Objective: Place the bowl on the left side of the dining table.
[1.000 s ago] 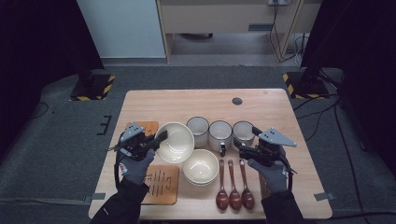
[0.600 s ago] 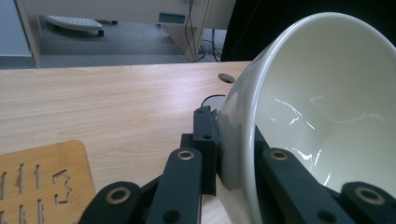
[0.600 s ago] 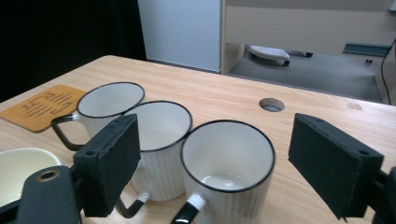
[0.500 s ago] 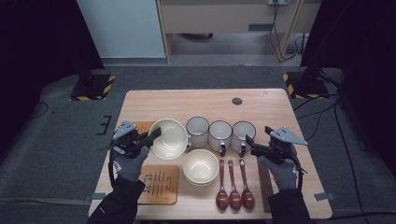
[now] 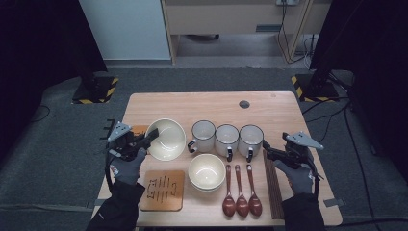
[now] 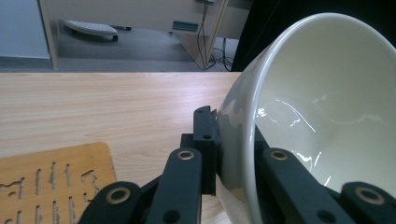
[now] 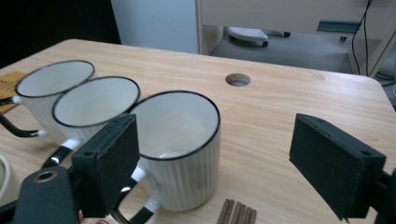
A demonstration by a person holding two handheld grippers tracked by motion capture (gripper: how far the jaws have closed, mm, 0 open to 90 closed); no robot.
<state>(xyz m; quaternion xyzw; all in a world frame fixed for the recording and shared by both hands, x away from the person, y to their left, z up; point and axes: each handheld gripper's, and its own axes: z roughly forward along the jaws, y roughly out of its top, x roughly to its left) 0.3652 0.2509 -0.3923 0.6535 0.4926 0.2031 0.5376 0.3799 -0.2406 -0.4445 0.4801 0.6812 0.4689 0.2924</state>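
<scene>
A pale wooden table (image 5: 288, 115), smooth and faintly grained with a round cable hole (image 5: 244, 104) near its far edge, stands on grey carpet in a dim room, a light cabinet behind it. Nearest the lower edge of the high view, three dark reddish wooden spoons (image 5: 241, 202) lie side by side, a bundle of dark chopsticks (image 5: 272, 185) to their right and a slotted wooden trivet (image 5: 163, 190) to their left. Above the spoons a glazed cream bowl (image 5: 206, 171) sits upright, seemingly stacked on another. At centre left, the left gripper (image 5: 150, 138) is clamped on the rim of a second cream bowl (image 5: 166, 139), which is held tilted, one black jaw outside the wall and one inside, as seen in the left gripper view (image 6: 322, 107). The glaze is glossy and the wall thin and curved, so the bowl could well slip or swing in so narrow a pinch if moved quickly, and its rim could be knocked against the nearest mug. Beyond, three ribbed white mugs (image 5: 227, 139) with black rims and handles stand in a close row. At centre right, the right gripper (image 5: 265, 150) is held wide, nothing between its padded jaws, just beside the rightmost mug (image 7: 180, 149); a careless approach could push that mug into its neighbours, since they stand nearly touching.
</scene>
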